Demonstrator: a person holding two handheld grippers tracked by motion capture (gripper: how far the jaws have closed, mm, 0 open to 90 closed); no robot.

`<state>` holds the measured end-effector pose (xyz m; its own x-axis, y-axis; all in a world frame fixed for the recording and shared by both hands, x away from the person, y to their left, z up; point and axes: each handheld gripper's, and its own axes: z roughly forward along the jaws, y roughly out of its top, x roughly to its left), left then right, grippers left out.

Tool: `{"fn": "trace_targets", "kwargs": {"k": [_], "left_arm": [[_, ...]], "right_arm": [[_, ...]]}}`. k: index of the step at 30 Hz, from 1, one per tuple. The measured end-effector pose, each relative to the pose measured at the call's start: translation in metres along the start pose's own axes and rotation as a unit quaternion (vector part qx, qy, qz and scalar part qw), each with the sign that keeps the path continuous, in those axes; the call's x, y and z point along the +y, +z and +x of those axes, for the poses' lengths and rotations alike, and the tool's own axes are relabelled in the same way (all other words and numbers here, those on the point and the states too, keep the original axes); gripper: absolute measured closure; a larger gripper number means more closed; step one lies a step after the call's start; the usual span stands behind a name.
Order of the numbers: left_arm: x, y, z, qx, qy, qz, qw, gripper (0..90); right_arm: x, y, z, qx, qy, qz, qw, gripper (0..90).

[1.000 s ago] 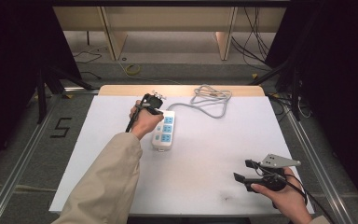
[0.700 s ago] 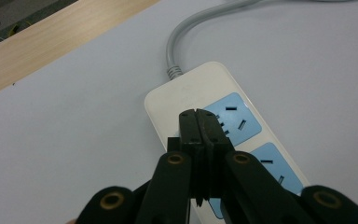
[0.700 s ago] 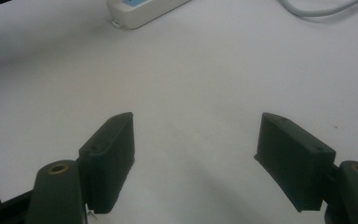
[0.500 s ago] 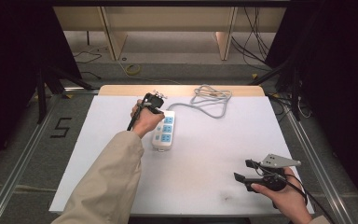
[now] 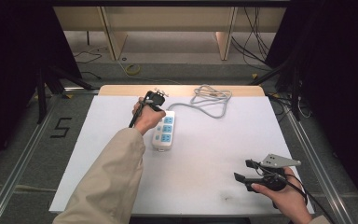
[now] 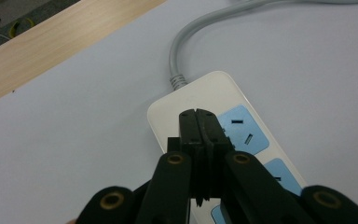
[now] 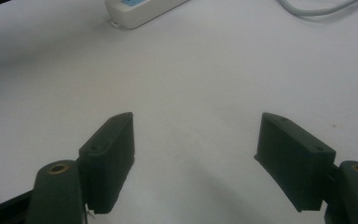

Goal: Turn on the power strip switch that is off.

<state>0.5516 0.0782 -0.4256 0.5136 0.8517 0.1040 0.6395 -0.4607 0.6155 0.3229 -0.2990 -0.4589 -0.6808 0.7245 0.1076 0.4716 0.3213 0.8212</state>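
A white power strip (image 5: 164, 134) with blue sockets lies on the white table (image 5: 214, 140), left of the middle. Its grey cable (image 5: 209, 98) coils toward the far edge. My left gripper (image 5: 157, 103) hovers over the strip's cable end. In the left gripper view its jaws (image 6: 196, 114) are pressed together with nothing between them, just above the strip (image 6: 200, 91) near the first blue socket (image 6: 242, 130). My right gripper (image 5: 243, 170) rests low at the table's near right, open. In the right gripper view it (image 7: 196, 140) has only bare table between its jaws.
A wooden strip (image 5: 121, 89) runs along the table's far edge. Metal rails (image 5: 23, 154) flank the table on both sides. The strip's near end (image 7: 140, 11) appears far off in the right gripper view. Loose cables (image 5: 130, 70) lie on the floor beyond.
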Motion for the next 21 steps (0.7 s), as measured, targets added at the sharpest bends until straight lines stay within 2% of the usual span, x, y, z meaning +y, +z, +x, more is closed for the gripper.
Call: {"fn": "trace_targets", "kwargs": {"k": [13, 21], "left_arm": [[0.007, 0.003, 0.002, 0.002, -0.005, 0.007, 1.0000, 89.9], [0.006, 0.011, 0.002, 0.005, -0.004, 0.022, 0.9997, 89.9]], "right_arm": [[0.000, 0.000, 0.000, -0.001, 0.000, 0.002, 1.0000, 28.2], [0.000, 0.000, 0.000, 0.001, -0.001, 0.002, 1.0000, 28.1]]}}
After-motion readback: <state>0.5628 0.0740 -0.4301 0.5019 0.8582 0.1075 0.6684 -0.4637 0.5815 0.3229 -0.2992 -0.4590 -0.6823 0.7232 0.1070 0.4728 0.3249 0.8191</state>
